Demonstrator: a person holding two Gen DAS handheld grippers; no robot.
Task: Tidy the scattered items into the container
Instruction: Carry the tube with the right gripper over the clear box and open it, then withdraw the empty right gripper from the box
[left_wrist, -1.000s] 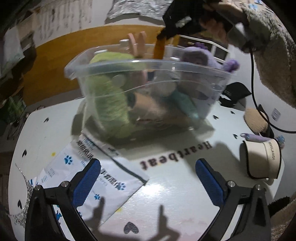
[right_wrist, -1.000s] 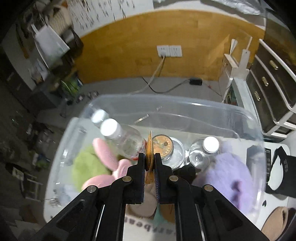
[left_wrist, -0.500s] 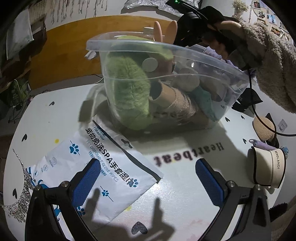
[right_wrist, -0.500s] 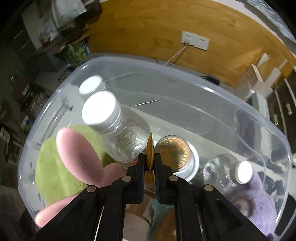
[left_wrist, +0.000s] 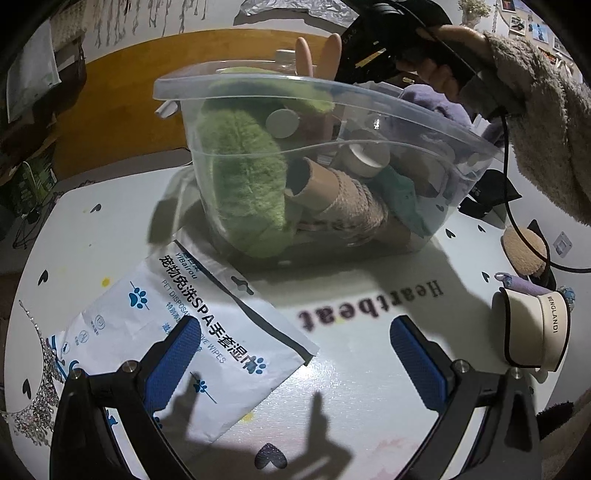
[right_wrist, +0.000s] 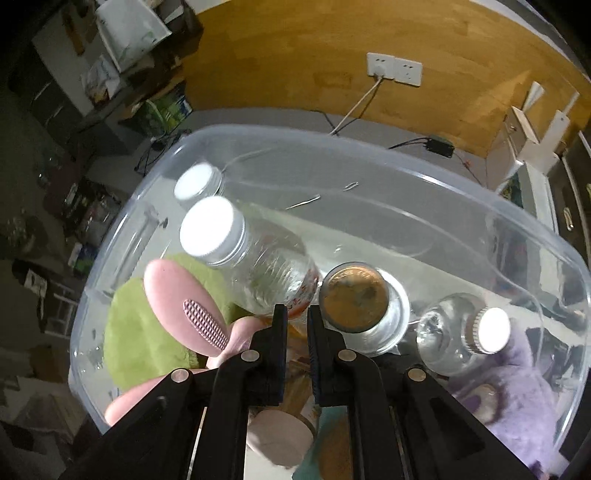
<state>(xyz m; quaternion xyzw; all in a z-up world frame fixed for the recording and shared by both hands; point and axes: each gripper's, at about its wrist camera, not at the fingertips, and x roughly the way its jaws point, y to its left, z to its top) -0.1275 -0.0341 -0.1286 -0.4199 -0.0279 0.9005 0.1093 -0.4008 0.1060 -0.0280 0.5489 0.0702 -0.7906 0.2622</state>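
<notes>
The container (left_wrist: 369, 122) is standing on the white tabletop (left_wrist: 351, 369), and it is already holding many things. In the right wrist view three bottles with white caps are showing in it: one (right_wrist: 258, 266) leaning in the middle, one (right_wrist: 197, 181) behind it, one (right_wrist: 461, 339) at the right. Between them one jar (right_wrist: 354, 299) with a brown lid is standing. One green plush (left_wrist: 243, 177), one purple plush (right_wrist: 517, 398) and two pink ears (left_wrist: 319, 53) are also lying inside.

The right gripper (right_wrist: 296, 317) is hanging over the container with a narrow gap between its fingers, gripping nothing that I can see. The left gripper (left_wrist: 293, 356) is hovering wide open and empty over the tabletop, just in front of the container. One wipes pack (left_wrist: 177, 332) is lying under its left finger. One cap (left_wrist: 532, 332) is lying at the right edge.
</notes>
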